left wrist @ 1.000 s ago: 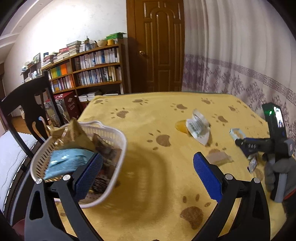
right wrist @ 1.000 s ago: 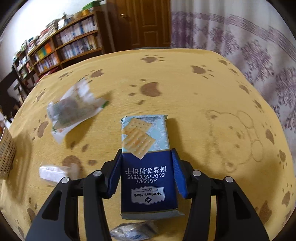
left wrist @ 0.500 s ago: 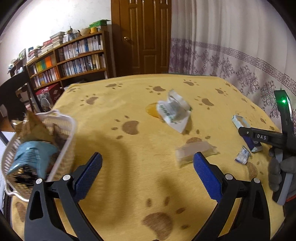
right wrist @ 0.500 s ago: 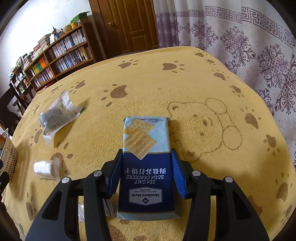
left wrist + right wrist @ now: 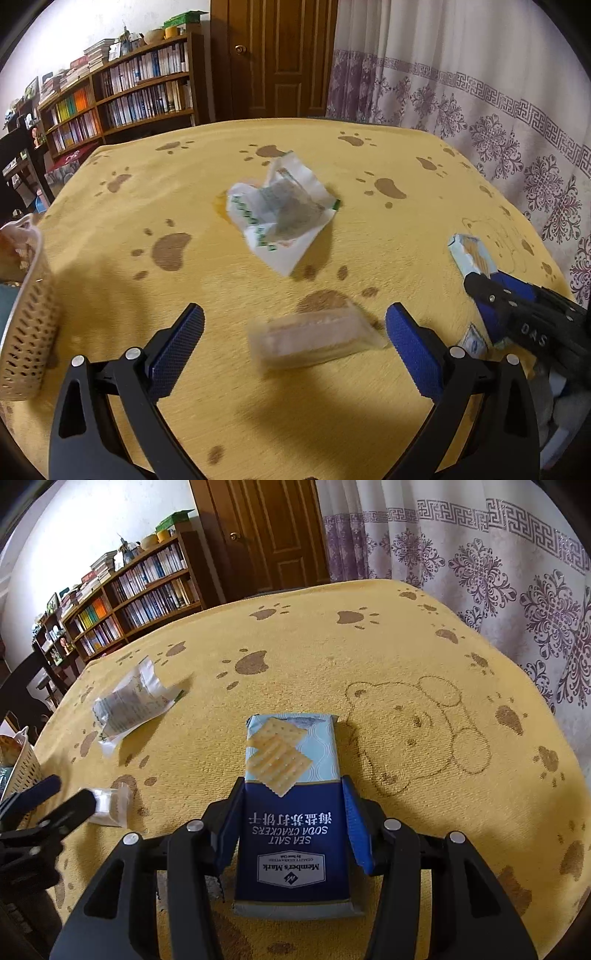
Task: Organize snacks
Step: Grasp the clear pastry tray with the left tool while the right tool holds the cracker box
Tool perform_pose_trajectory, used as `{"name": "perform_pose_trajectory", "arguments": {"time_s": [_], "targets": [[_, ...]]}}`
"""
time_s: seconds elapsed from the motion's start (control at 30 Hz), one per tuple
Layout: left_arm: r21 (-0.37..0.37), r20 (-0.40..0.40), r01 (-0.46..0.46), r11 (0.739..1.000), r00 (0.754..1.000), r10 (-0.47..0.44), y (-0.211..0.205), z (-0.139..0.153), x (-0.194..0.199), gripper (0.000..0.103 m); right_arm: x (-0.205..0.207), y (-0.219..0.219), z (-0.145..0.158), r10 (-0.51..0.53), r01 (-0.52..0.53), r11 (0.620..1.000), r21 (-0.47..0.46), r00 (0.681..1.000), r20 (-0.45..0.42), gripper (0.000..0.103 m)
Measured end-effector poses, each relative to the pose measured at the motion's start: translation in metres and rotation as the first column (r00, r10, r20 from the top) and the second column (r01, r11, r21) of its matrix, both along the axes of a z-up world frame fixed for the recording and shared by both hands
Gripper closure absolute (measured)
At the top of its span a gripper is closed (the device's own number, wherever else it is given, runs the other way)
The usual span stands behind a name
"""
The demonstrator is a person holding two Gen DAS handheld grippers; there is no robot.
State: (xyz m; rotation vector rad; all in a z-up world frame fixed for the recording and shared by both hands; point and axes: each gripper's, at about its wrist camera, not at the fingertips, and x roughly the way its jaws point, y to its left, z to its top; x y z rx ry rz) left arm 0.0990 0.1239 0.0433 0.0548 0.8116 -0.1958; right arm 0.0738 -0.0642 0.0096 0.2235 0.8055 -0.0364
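My left gripper [image 5: 293,326] is open and hangs low over the yellow paw-print tablecloth [image 5: 369,177]. A small clear biscuit packet [image 5: 314,341] lies between its blue pads [image 5: 410,343], touching neither. Beyond it lies a crumpled white and green wrapper [image 5: 280,210]. My right gripper [image 5: 291,794] is shut on a blue sea salt soda cracker pack [image 5: 291,746], which sticks out forward. In the left wrist view that cracker pack [image 5: 471,254] and the right gripper [image 5: 517,306] are at the right. The right wrist view shows the clear packet [image 5: 110,806] by the left fingers [image 5: 79,805].
A cream perforated basket [image 5: 29,325] with snacks stands at the table's left edge, also the basket [image 5: 20,764] in the right wrist view. A tiny sachet [image 5: 474,341] lies under the right gripper. Bookshelves [image 5: 122,92], a wooden door and a patterned curtain stand behind the table.
My left gripper has swung right, away from the basket, and now straddles the clear packet, still open. The right gripper keeps hold of the cracker pack and has shifted a little.
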Motion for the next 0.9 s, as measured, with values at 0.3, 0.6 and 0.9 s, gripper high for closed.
{"name": "perform_pose_trajectory", "arguments": {"time_s": [0.3, 0.6, 0.9], "targets": [[0.021, -0.058, -0.012, 1.0, 0.998, 0.013, -0.009, -0.02, 0.013, 0.003, -0.001, -0.002, 0.0, 0.004, -0.004, 1.0, 0.024, 1.0, 0.004, 0.052], [0.02, -0.047, 0.045, 0.999, 0.998, -0.044, -0.004, -0.019, 0.007, 0.028, -0.001, -0.002, 0.0, 0.003, -0.003, 1.0, 0.02, 1.0, 0.005, 0.052], [0.028, -0.007, 0.02, 0.999, 1.0, -0.02, 0.015, -0.008, -0.004, 0.038, -0.001, -0.002, 0.0, 0.003, -0.003, 1.0, 0.021, 1.0, 0.005, 0.052]]}}
